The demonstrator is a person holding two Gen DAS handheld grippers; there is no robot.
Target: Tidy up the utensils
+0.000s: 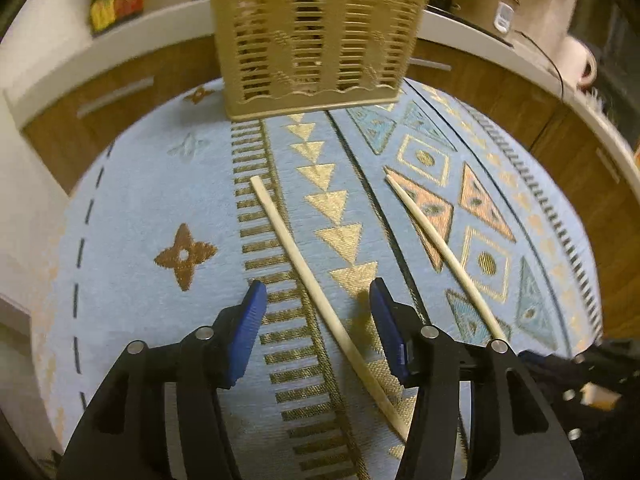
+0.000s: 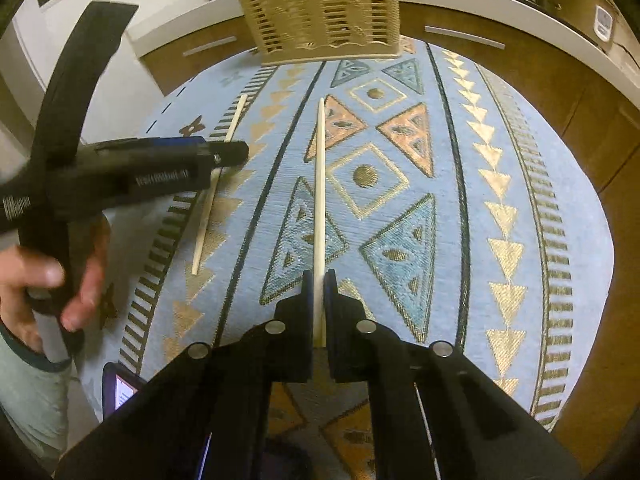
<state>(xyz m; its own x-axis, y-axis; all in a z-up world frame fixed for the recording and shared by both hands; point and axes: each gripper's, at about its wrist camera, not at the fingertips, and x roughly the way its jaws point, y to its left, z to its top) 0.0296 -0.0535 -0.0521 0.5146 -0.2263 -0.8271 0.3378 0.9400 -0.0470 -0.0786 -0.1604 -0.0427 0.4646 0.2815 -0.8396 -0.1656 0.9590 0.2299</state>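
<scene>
Two pale wooden chopsticks lie on a blue patterned tablecloth (image 1: 132, 208). My left gripper (image 1: 318, 294) is open and hovers over the near part of one chopstick (image 1: 304, 268), which runs between its blue pads. The other chopstick (image 1: 438, 248) lies to its right. In the right wrist view my right gripper (image 2: 319, 280) is shut on that chopstick (image 2: 320, 184) near its near end; it points toward the beige slotted utensil basket (image 2: 324, 12). The basket (image 1: 316, 36) stands at the table's far edge. The left gripper's body (image 2: 132, 172) shows over the first chopstick (image 2: 208, 216).
Wooden cabinets with metal handles (image 1: 116, 96) and a white counter (image 1: 480, 28) curve behind the table. A phone (image 2: 120, 394) lies at the table's near left edge. A hand (image 2: 48, 280) holds the left gripper's handle.
</scene>
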